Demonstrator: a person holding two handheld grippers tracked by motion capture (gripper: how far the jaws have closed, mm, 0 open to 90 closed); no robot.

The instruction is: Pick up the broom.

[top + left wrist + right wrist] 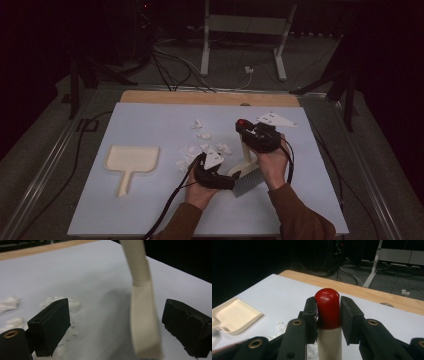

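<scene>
Brush handle pinched in the right tool, left tool gaping around its lower stem

The cream plastic hand brush with a red rounded cap (246, 160) stands near the middle-right of the pale blue counter (150, 210), bristles down and grey at the near end. The right tool (328, 312) is clamped tight on the red cap. The left tool (115, 327) has its jaws spread wide either side of the cream stem, not touching it. Crumpled white paper scraps (200, 145) lie just left of the brush, and a cream flat dustpan (131, 160) sits well apart further left.
</scene>
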